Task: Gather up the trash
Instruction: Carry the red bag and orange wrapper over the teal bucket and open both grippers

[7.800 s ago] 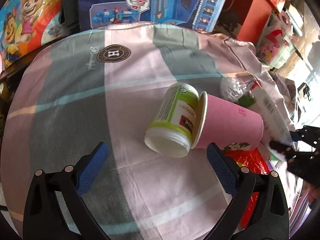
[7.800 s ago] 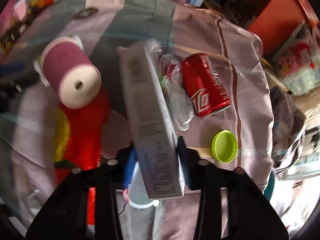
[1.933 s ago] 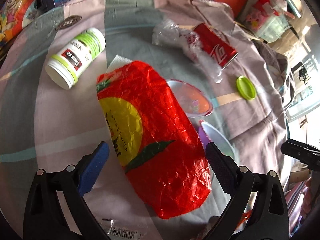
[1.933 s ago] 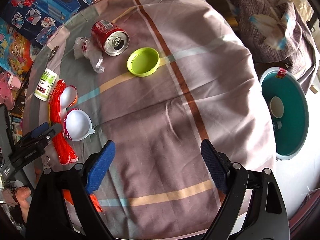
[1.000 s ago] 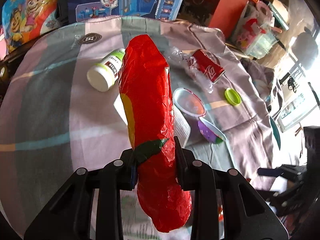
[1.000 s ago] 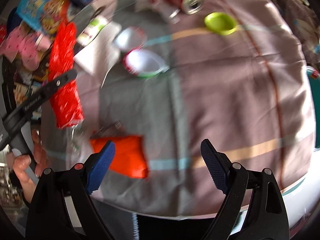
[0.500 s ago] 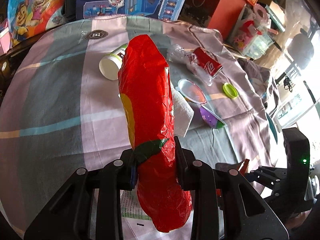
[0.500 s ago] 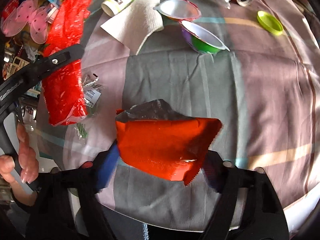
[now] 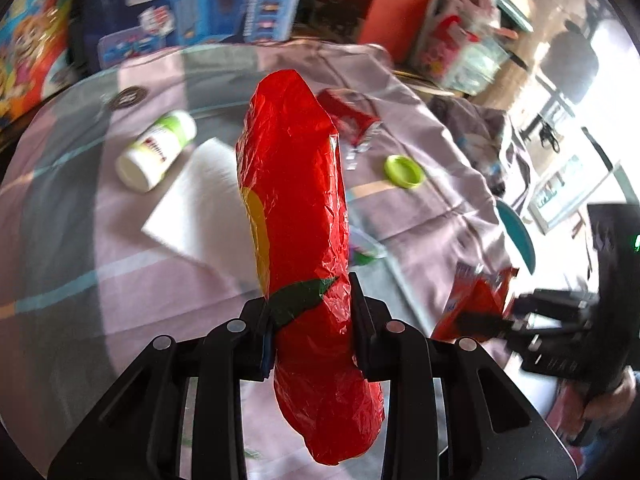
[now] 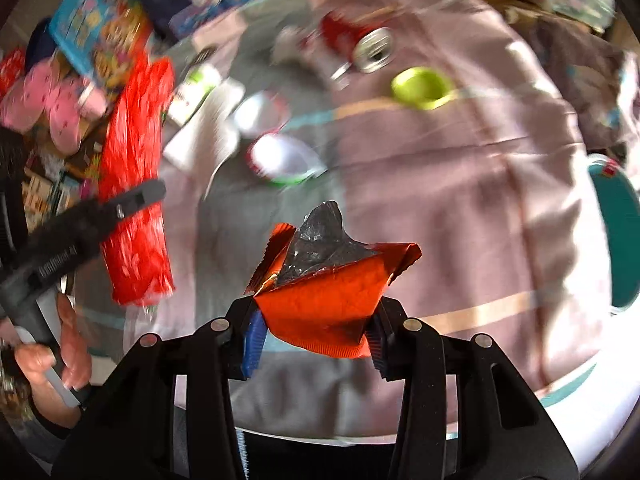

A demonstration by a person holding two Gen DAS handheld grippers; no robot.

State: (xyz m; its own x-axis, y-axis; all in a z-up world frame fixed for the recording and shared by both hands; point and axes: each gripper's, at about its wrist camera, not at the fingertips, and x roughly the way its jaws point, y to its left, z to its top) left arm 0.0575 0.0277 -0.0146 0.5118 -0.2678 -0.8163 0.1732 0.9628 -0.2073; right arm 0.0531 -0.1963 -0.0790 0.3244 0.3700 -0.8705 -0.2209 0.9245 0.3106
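2 pieces of trash are lifted off the table (image 9: 120, 264) while much is judged left on it: a white bottle (image 9: 154, 158), a paper napkin (image 9: 200, 204), a red can (image 9: 348, 114), a green lid (image 9: 404, 171) and 2 small cups (image 10: 284, 162). The left gripper (image 9: 308, 320) is pinched on a long, crinkled red bag (image 9: 296, 200) printed with a yellow patch and a green leaf, held upright above the cloth. The right gripper (image 10: 316, 334) is closing its jaws on a crumpled orange foil wrapper (image 10: 324, 284) with a silvery torn-open top, held above the table's near edge.

Striped cloth (image 9: 120, 264) on table, toy boxes (image 9: 192, 4) behind, bright window (image 9: 600, 52) rt
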